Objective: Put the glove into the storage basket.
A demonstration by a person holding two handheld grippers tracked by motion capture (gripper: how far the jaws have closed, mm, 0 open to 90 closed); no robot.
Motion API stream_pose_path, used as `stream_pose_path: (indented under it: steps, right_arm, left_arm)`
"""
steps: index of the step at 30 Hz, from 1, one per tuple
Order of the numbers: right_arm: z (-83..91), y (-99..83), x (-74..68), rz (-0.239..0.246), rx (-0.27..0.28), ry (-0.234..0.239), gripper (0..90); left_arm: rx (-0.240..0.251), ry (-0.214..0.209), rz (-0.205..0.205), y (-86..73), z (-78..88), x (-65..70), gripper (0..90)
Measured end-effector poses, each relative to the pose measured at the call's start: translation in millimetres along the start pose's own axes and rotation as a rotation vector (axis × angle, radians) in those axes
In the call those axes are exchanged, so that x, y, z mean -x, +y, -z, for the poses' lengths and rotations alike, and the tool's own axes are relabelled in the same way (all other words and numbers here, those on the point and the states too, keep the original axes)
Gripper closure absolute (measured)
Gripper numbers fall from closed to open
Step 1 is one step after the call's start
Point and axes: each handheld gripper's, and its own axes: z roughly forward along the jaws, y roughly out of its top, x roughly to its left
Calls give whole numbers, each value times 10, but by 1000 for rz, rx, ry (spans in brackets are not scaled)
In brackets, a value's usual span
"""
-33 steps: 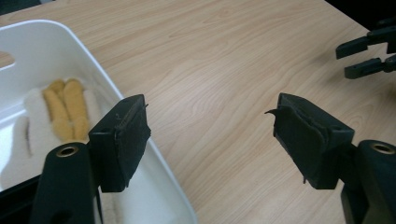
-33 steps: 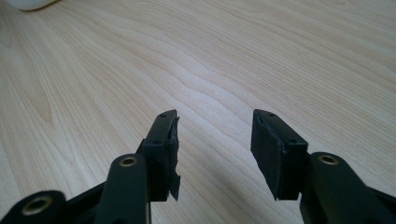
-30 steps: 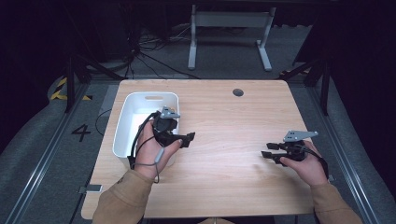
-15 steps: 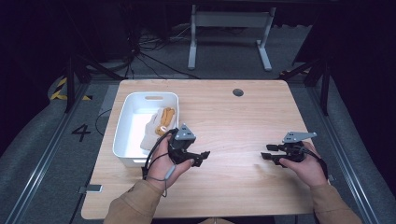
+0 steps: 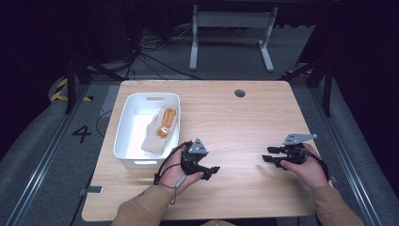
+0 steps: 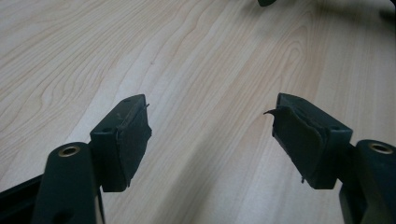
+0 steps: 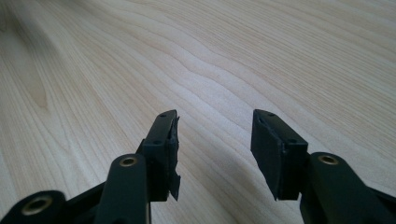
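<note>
While both rest low over the bare wooden desk (image 5: pixel 235 127), the left claw (image 5: pixel 212 170) and right claw (image 5: pixel 266 156) stand apart, gripping nothing, beside a white bin (image 5: pixel 123 136)

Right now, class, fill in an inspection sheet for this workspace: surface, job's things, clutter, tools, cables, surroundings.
Surface: light wooden table, round hole near the far edge.
Job's things: white bin at the table's left, holding a cream and orange soft toy.
Clutter: nothing seen.
Tools: left tool open, nothing between its pads, beside the bin; right tool open, likewise bare, low over the table's right.
Cables: black cable trailing from the left tool; more on the floor.
Surroundings: dark floor, a stand's legs, floor mark "4".
</note>
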Motion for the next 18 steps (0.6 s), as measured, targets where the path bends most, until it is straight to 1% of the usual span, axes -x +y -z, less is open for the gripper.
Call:
stream_pose_path:
  steps: [3, 4, 6, 8, 10, 15, 18]
  right_arm:
    - [-15, -6, -1, -1, -3, 2, 522]
    - [-21, -9, 1, -3, -5, 4, 522]
    - [-30, -16, 5, -1, -9, 3, 521]
    - [-35, -22, 9, -1, -12, 4, 520]
    - [-35, -28, 12, -7, -13, 2, 520]
    - [-43, -42, 26, -7, -15, 0, 519]
    - [-44, -41, 25, -7, -16, 0, 517]
  left_arm:
    - [16, -26, -3, -53, -68, -16, 277]
    - [5, -28, -6, -68, -88, -18, 275]
    - [-21, -19, -21, -95, -122, -20, 264]
    - [-39, -11, -20, -121, -150, -28, 264]
    - [-48, -16, -9, -149, -179, -39, 264]
    - [-72, -24, -16, -174, -221, -33, 261]
    - [-74, -29, -19, -172, -223, -24, 258]
